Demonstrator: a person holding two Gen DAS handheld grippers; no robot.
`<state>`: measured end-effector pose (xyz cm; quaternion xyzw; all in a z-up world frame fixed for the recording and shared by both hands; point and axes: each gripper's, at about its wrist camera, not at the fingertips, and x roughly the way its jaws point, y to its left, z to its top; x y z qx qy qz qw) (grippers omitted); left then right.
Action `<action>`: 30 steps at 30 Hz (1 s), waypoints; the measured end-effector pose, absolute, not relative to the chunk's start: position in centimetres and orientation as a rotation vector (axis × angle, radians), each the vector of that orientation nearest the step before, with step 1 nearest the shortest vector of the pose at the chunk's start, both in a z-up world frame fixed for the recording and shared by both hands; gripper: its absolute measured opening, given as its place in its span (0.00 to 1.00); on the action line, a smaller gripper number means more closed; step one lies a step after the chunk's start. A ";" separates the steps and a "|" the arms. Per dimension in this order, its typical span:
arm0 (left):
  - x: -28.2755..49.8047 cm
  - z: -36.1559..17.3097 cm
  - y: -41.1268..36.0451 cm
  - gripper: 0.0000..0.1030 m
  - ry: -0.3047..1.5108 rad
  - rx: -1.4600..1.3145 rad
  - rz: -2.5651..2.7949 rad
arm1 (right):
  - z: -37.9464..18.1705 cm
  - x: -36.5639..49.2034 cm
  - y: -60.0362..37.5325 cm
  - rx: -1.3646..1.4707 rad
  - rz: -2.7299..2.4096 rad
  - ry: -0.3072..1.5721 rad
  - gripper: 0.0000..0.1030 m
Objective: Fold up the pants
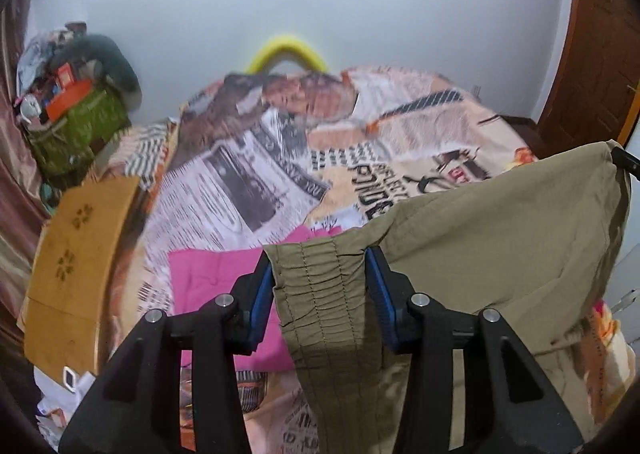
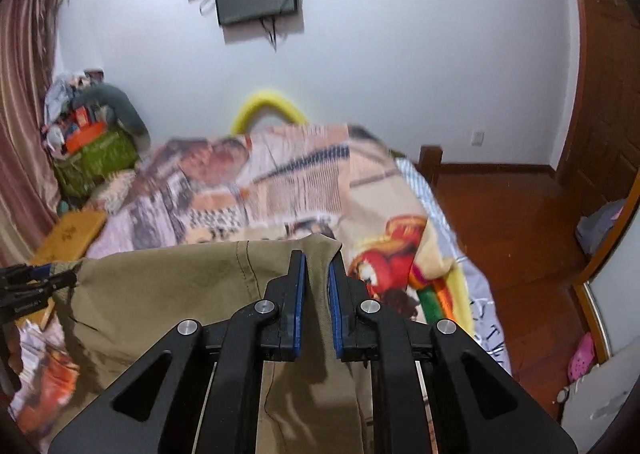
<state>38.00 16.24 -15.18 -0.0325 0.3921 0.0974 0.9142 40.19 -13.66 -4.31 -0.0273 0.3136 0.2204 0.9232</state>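
Khaki pants (image 1: pixel 500 238) hang stretched between my two grippers above the bed. My left gripper (image 1: pixel 320 258) is shut on the gathered elastic waistband (image 1: pixel 320 286), which bunches between its blue pads. My right gripper (image 2: pixel 317 262) is shut on the other end of the waistband (image 2: pixel 318 294), with cloth pinched between its blue pads. The pants (image 2: pixel 168 294) spread to the left in the right wrist view, where my left gripper (image 2: pixel 60 280) shows at the far edge. The right gripper's tip shows at the far right of the left wrist view (image 1: pixel 624 159).
A bed with a newspaper-print sheet (image 1: pixel 248 173) lies below. A folded pink garment (image 1: pixel 212 278) rests on it. A wooden board (image 1: pixel 76 254) lies at the bed's left. A green bag of clutter (image 1: pixel 80 121) stands in the corner. A wooden floor (image 2: pixel 500 221) and a door (image 2: pixel 612 73) are to the right.
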 end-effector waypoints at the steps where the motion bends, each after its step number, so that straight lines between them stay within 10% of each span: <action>1: 37.5 -14.6 16.1 0.44 0.797 -0.062 0.200 | -3.8 39.7 -13.9 -0.051 0.454 0.635 0.09; 30: 20.3 -15.1 10.7 0.43 0.818 0.054 0.113 | -6.6 22.2 -19.4 -0.038 0.504 0.722 0.09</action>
